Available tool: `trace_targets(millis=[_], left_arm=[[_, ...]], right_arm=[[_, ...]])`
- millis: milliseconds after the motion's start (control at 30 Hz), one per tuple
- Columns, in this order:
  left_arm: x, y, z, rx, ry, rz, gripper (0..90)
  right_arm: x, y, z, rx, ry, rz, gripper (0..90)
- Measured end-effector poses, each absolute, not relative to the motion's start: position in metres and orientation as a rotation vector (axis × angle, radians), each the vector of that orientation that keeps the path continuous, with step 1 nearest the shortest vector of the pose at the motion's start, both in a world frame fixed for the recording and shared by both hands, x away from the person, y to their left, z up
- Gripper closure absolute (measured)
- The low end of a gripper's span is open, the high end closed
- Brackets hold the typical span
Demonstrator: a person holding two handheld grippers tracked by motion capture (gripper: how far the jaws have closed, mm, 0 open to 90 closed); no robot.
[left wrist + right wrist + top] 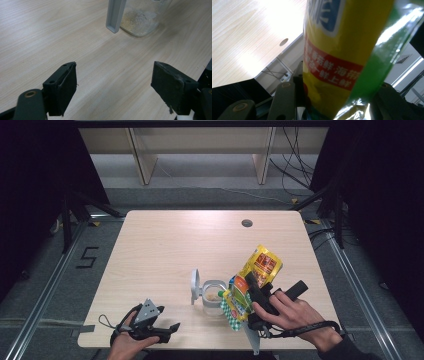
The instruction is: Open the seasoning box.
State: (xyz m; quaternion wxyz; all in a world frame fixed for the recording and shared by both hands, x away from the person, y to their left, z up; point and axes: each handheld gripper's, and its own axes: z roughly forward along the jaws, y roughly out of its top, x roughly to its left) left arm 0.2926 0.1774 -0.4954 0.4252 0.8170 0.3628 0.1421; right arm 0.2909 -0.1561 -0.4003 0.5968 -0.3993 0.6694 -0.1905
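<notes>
Lower right of the high view, the right gripper (248, 287) pinched a yellow seasoning pouch (261, 264) tilted over the open clear jar (214, 294); the left gripper (172, 326) rested wide open, empty. Light, crinkly and slick, the pouch probably handled best gripped mid-body, as held.

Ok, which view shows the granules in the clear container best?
The left gripper view: the clear container is close, its pale granules visible through the wall. The high view shows it small beside the yellow bag.
</notes>
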Motion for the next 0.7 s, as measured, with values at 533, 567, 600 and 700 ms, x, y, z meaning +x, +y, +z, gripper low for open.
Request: trace_targets(millis=[533,567,600,700], left_arm=[[0.292,0.1768,-0.4961,2.037,0.929,0.337,19.9],[0.292,0.1769,-0.496,2.039,0.927,0.337,19.9],[0.292,0.1769,-0.496,2.039,0.927,0.337,19.9],[0.2929,0.1785,-0.4952,2.059,0.903,0.358,19.9]], right_arm=[[0.2911,-0.156,-0.3995,-0.933,1.551,-0.445,57.5],[0.2913,-0.156,-0.3994,-0.934,1.549,-0.445,57.5],[0.2913,-0.1559,-0.3993,-0.934,1.548,-0.446,57.5],[0.29,-0.1578,-0.4024,-0.87,1.578,-0.393,57.6]])
